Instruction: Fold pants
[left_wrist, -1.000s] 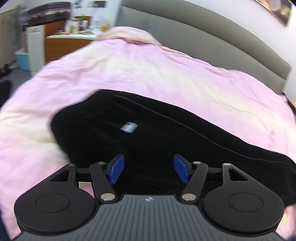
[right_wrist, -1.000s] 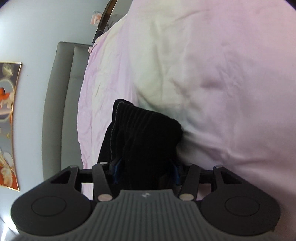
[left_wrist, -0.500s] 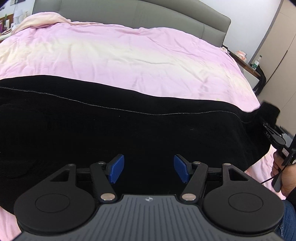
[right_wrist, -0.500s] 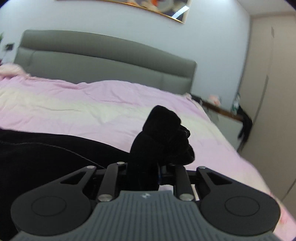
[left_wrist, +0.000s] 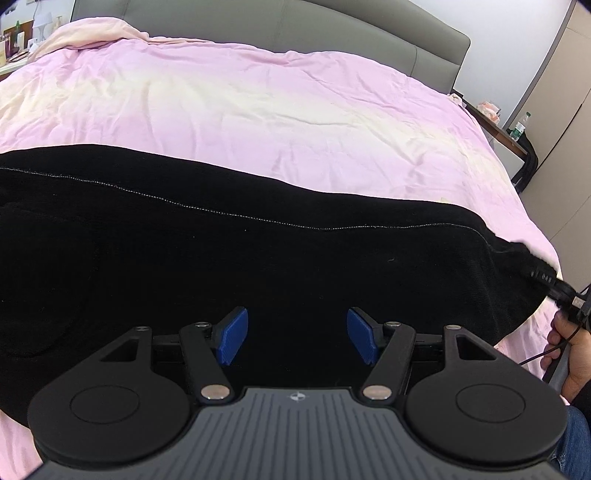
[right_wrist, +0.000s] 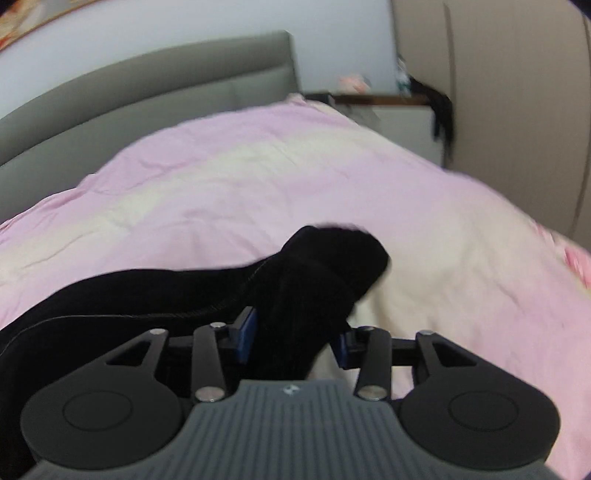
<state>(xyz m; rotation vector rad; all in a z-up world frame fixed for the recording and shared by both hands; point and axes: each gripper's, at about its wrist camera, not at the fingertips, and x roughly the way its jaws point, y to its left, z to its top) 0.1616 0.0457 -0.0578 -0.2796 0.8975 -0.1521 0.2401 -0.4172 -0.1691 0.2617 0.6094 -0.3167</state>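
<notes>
Black pants lie stretched across the pink bed cover, with a thin light seam running along them. My left gripper is open and empty, hovering over the near edge of the pants. In the right wrist view my right gripper has its jaws partly apart with the bunched end of the pants between them; the cloth touches the left pad and a gap shows by the right one. The right gripper also shows at the right edge of the left wrist view, at the end of the pants.
A grey padded headboard runs along the far side of the bed. A nightstand with small items and a beige wardrobe stand at the right. A desk with clutter is at the far left. The person's hand is at right.
The right gripper's jaws have widened around the pants' end and it has come down toward the bed. The left gripper stays open and has settled over the middle of the pants.
</notes>
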